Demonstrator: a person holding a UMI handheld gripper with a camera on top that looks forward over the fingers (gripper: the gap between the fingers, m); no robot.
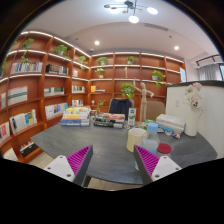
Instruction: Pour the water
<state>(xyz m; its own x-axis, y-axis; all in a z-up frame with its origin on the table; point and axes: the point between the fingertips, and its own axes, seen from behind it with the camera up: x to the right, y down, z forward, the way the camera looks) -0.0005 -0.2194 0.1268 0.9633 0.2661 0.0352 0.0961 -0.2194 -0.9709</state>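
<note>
Grey tabletop [100, 160] fills the foreground under your gripper [112, 162], whose magenta-padded fingers are spread wide and hold nothing. Just ahead of them stands a pale yellow cylindrical cup [136, 139], with a small red dish [164, 148] beside it. Beyond, wooden bookshelves [45, 85] curve around the room. You appear to be approaching; next, move forward and straddle the cup.
</note>
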